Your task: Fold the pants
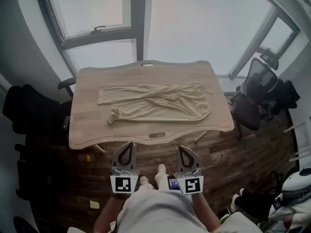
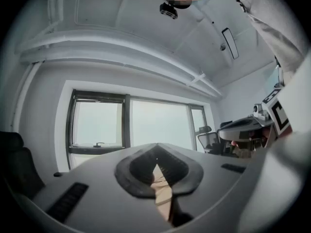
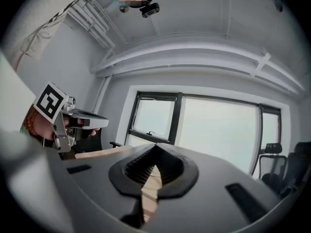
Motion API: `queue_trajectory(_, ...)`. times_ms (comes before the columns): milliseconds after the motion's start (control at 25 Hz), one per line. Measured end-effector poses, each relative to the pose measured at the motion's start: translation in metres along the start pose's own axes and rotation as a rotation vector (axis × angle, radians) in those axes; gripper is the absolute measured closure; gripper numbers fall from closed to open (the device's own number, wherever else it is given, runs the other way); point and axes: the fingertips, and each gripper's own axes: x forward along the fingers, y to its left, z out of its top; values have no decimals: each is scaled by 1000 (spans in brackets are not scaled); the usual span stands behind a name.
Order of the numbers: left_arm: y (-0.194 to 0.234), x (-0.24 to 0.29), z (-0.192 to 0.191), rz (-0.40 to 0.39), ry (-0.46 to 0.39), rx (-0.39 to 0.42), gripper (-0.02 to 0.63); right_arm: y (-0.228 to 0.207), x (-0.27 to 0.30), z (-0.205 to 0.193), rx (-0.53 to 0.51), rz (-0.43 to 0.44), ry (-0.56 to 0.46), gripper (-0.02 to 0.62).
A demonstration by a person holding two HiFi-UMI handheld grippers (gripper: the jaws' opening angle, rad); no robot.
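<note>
Beige pants (image 1: 155, 102) lie spread sideways on the wooden table (image 1: 87, 130), legs pointing left, waist at the right. My left gripper (image 1: 126, 148) and right gripper (image 1: 186, 151) are held level in front of the table's near edge, short of the pants, side by side. Both are shut with nothing between the jaws. In the left gripper view the left gripper (image 2: 156, 165) has its jaws closed to a point, with a sliver of table behind. The right gripper (image 3: 154, 166) looks the same in its own view.
An office chair (image 1: 252, 101) stands right of the table, dark chairs (image 1: 29, 110) to the left. Large windows (image 1: 146, 18) rise behind the table. Wooden floor lies below the person's feet (image 1: 155, 176). A white object (image 1: 296, 188) sits at the lower right.
</note>
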Motion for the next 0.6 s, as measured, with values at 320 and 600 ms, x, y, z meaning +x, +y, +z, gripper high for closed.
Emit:
queue_trajectory(320, 21, -2, -20, 32, 48, 87, 598, -11, 7, -25, -1, 26, 47, 591)
queue_trajectory(600, 40, 34, -67, 31, 191, 150, 598, -63, 45, -70, -33, 46, 130, 589)
